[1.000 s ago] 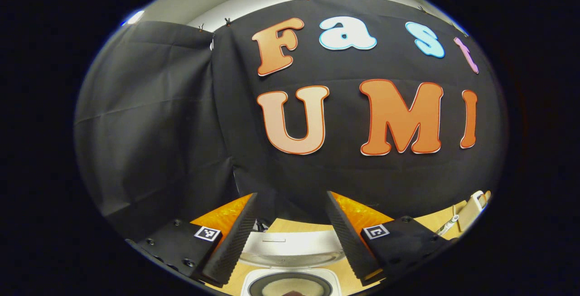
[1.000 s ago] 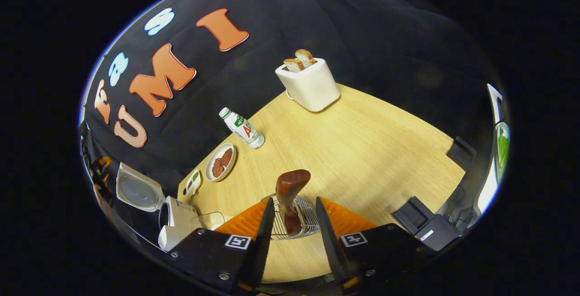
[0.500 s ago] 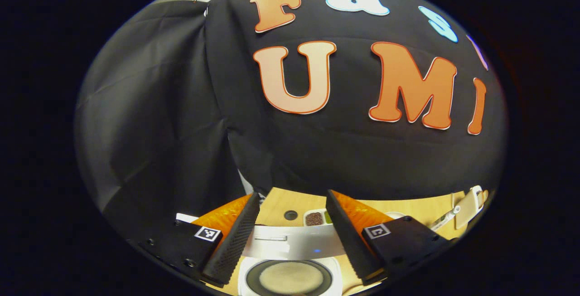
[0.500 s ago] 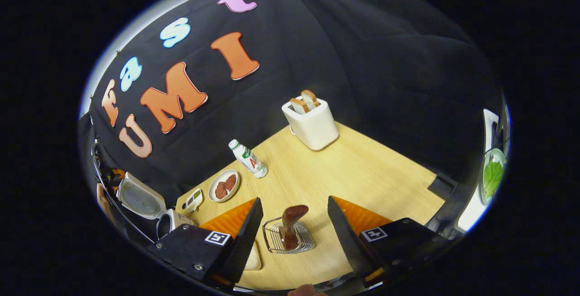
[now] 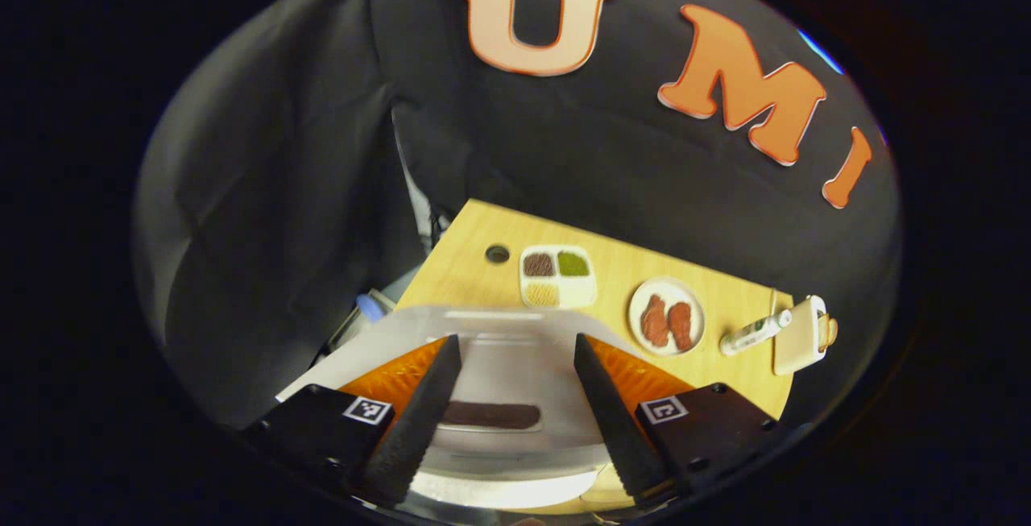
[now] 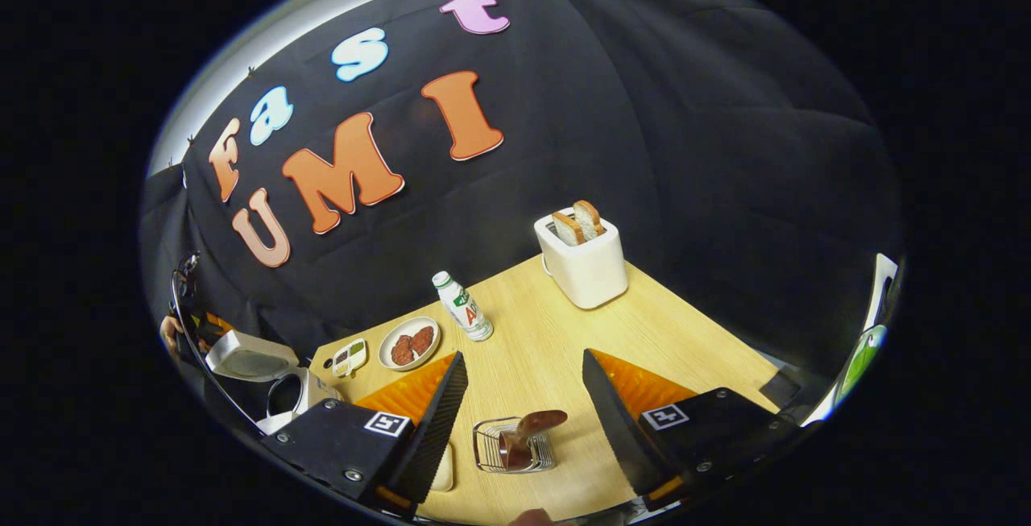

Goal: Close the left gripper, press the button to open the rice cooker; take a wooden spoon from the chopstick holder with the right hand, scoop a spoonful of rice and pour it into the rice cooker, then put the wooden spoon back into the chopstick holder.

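The right gripper (image 6: 519, 397) has its fingers wide apart and holds nothing. Just past the tips, between the two fingers, sits the wire holder (image 6: 514, 445) with the spoon (image 6: 527, 433) leaning in it. So the spoon is back home, and I think the task is nearly done, with no step left that I can see.

The left gripper (image 5: 507, 393) also has its fingers apart, with nothing in them. Right between them is the white lid (image 5: 499, 365) of the cooker (image 6: 302, 393). In the right gripper view the lid looks tipped partly down, but it is small and far off, so I am not sure.

Farther out from the right fingers, on the table (image 6: 660, 333), stand a bottle (image 6: 465, 307), a plate (image 6: 408, 343) with brown patties, a little tray (image 6: 345, 357) and a toaster (image 6: 584, 260) with bread. Nothing blocks either gripper.
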Demonstrator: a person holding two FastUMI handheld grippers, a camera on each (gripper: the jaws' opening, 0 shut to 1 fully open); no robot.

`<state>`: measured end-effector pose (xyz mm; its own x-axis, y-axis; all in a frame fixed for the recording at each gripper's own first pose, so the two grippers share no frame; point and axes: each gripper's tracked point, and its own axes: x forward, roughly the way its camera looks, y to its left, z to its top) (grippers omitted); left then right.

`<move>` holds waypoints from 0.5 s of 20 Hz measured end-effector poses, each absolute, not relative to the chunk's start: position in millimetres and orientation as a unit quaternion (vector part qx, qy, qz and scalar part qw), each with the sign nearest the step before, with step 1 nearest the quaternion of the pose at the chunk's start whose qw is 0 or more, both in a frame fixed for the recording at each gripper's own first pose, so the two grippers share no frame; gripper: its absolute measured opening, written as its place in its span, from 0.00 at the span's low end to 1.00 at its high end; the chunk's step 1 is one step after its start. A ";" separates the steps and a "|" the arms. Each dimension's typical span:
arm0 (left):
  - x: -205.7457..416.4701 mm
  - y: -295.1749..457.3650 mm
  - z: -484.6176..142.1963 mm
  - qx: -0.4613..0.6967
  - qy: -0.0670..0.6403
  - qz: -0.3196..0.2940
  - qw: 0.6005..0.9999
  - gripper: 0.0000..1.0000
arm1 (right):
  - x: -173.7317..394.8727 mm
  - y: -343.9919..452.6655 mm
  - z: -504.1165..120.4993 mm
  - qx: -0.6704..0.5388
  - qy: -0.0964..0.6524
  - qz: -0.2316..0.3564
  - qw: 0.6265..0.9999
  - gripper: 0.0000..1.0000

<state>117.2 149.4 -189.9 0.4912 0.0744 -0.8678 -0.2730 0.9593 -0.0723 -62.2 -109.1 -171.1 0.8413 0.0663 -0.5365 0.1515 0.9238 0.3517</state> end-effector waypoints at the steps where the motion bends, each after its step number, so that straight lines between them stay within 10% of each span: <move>1: 107.7 147.4 -200.2 -0.105 0.508 0.099 0.849 0.90 | -58.8 -108.1 -171.0 0.189 0.280 -0.017 0.941 0.89; 10: 24.0 123.4 -295.2 -0.093 0.643 0.093 0.754 0.90 | -30.1 -84.6 -161.4 0.176 0.273 0.026 0.945 0.89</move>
